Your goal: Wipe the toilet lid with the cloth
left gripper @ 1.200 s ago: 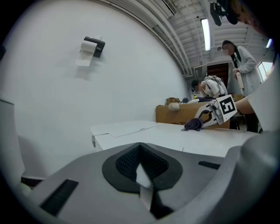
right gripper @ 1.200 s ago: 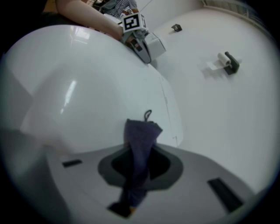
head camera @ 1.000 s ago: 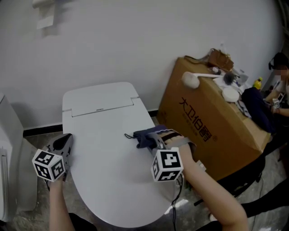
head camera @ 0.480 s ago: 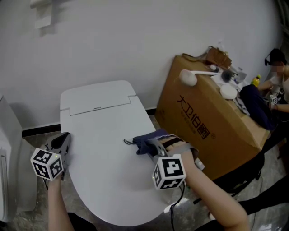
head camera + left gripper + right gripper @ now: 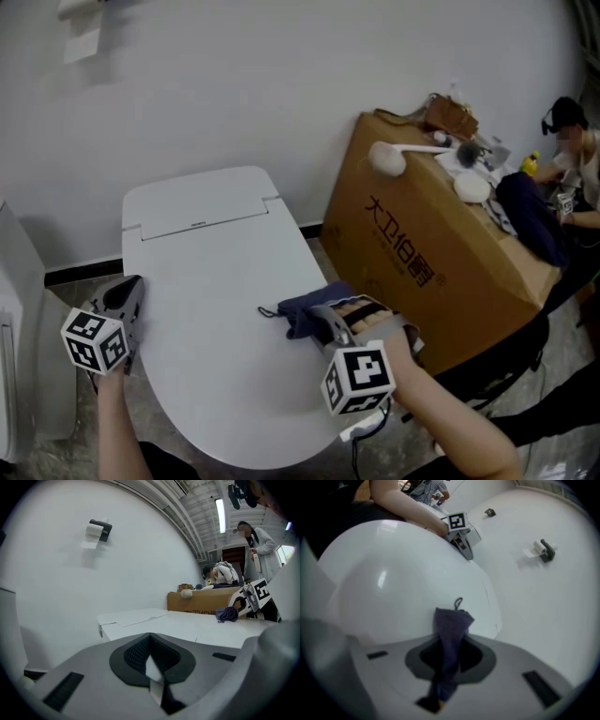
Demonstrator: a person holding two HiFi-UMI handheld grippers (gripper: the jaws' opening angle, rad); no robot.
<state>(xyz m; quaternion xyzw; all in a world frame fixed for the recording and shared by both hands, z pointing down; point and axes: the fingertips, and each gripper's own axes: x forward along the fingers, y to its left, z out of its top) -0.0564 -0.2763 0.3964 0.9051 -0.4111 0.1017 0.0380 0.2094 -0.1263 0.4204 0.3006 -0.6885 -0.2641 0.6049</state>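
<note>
Your right gripper [image 5: 330, 322]: jaws clamped on cloth [image 5: 302, 312]. Press cloth flat on toilet lid [image 5: 211, 319], sweep overlapping strokes. Left gripper [image 5: 125, 295] jaws closed, empty; park it aside.

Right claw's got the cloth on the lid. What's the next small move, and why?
Probably drag the right claw leftward across the toilet lid, cloth pressed down: the cloth sits pinched near the lid's right edge, and the wide surface toward the left claw lies uncovered.
</note>
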